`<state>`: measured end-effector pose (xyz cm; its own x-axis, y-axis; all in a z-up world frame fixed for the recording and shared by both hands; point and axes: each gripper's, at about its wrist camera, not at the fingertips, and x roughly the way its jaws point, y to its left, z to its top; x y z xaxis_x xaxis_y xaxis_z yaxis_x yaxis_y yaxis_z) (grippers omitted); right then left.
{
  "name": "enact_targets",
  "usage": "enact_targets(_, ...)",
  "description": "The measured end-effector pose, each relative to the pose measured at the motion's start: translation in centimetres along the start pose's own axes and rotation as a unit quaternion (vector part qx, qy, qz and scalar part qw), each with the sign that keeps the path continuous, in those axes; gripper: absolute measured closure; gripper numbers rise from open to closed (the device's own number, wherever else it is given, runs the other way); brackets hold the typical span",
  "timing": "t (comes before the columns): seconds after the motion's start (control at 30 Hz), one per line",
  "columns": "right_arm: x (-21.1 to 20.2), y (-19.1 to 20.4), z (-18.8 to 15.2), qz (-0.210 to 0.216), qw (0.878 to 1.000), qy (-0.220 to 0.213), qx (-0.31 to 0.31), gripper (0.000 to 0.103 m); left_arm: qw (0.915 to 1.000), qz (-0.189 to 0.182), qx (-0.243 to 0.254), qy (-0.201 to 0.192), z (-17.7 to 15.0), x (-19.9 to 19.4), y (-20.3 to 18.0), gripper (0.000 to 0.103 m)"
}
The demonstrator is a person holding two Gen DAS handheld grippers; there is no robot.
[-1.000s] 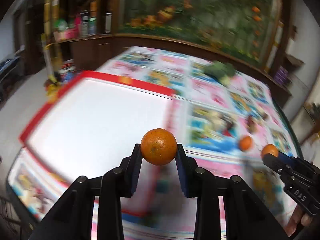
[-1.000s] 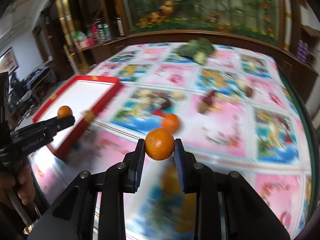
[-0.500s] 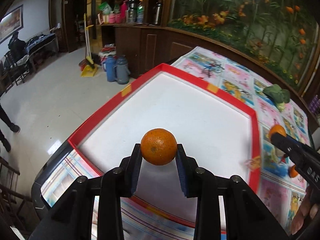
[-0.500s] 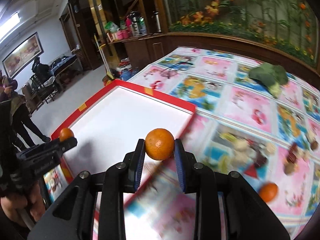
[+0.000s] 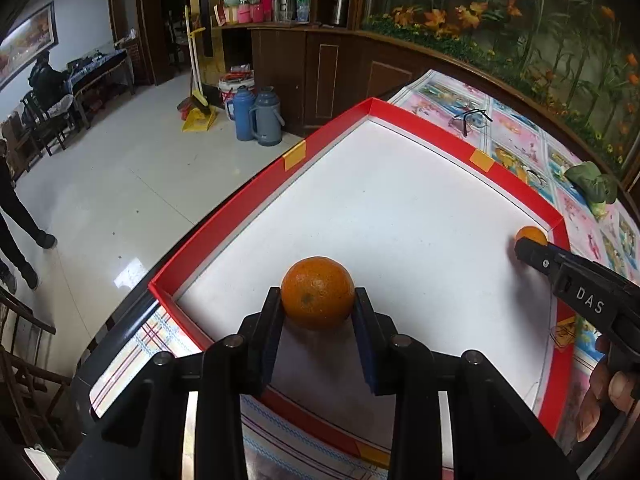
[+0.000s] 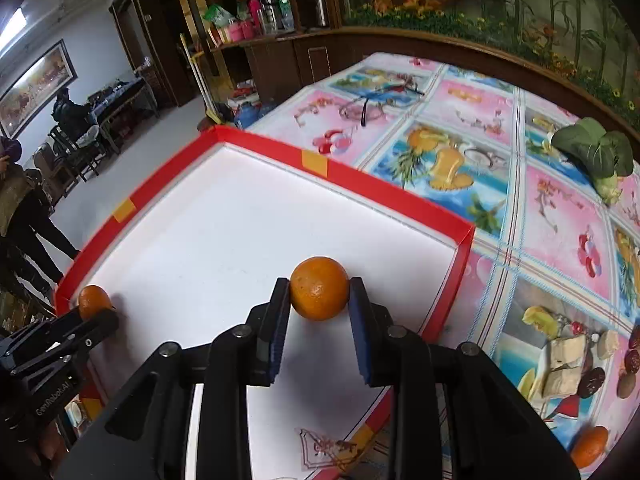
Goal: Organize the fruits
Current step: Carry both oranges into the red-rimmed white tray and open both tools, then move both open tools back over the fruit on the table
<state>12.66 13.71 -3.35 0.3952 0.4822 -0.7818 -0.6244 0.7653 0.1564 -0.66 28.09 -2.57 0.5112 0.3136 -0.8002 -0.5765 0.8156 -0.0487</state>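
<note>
Gripping round dimpled oranges point(image 5: 317, 293)

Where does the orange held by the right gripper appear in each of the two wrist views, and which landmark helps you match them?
Left wrist view: the right gripper's orange is small at the right edge, at the tip of the right gripper, above the white floor near the tray's right wall.
Right wrist view: same orange, lower centre, clamped between the pads.
Shared landmark: the red-rimmed tray.
</note>
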Motion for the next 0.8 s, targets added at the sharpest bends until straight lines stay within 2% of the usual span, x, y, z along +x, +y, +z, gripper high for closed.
enact_targets(0.1, 0.5, -0.2, -0.2, -0.001, 1.0, 0.008, 0.003, 0.071, 0.9999, 0.011, 0.004, 0.008, 0.0, 0.2, -0.2, 0.068)
enact_targets(0.23, 0.7, 0.1, 0.0, -0.011, 1.0, 0.016, -0.009, 0.068, 0.9998, 0.013, 0.012, 0.007, -0.2, 0.0, -0.4, 0.061)
enact_targets(0.33, -0.1, -0.1, -0.2, -0.013, 1.0, 0.007, -0.01, 0.062, 0.9999, 0.007, -0.007, -0.005, -0.2, -0.9, 0.0, 0.043)
enact_targets(0.43, -3.7, -0.9, -0.6, -0.01, 0.999, -0.045, -0.003, 0.062, 0.9983, -0.003, -0.04, -0.042, -0.3, -3.0, 1.0, 0.041)
enact_targets(0.5, -7.1, -2.1, -1.3, -0.01, 0.997, -0.082, 0.008, 0.058, 0.9965, -0.008, -0.054, -0.063, -0.5, -4.4, 1.2, 0.038)
enact_targets(0.6, -12.9, -4.9, -3.9, -0.019, 0.989, -0.14, 0.035, 0.042, 0.9923, -0.031, -0.066, -0.1, -1.4, -6.5, 0.5, 0.031)
enact_targets(0.63, -14.2, -5.7, -4.7, -0.026, 0.987, -0.153, 0.042, 0.036, 0.9901, -0.05, -0.067, -0.113, -1.9, -7.2, 0.0, 0.029)
enact_targets(0.67, -15.6, -6.8, -6.0, -0.036, 0.984, -0.164, 0.051, 0.032, 0.9883, -0.063, -0.066, -0.122, -2.4, -7.7, -0.7, 0.024)
enact_targets(0.73, -17.6, -9.2, -8.9, -0.056, 0.981, -0.171, 0.074, 0.031, 0.9857, -0.089, -0.056, -0.132, -3.5, -8.4, -2.6, 0.023)
enact_targets(0.8, -18.5, -11.7, -11.7, -0.077, 0.979, -0.159, 0.1, 0.031, 0.9847, -0.113, -0.03, -0.129, -4.3, -8.8, -5.0, 0.022)
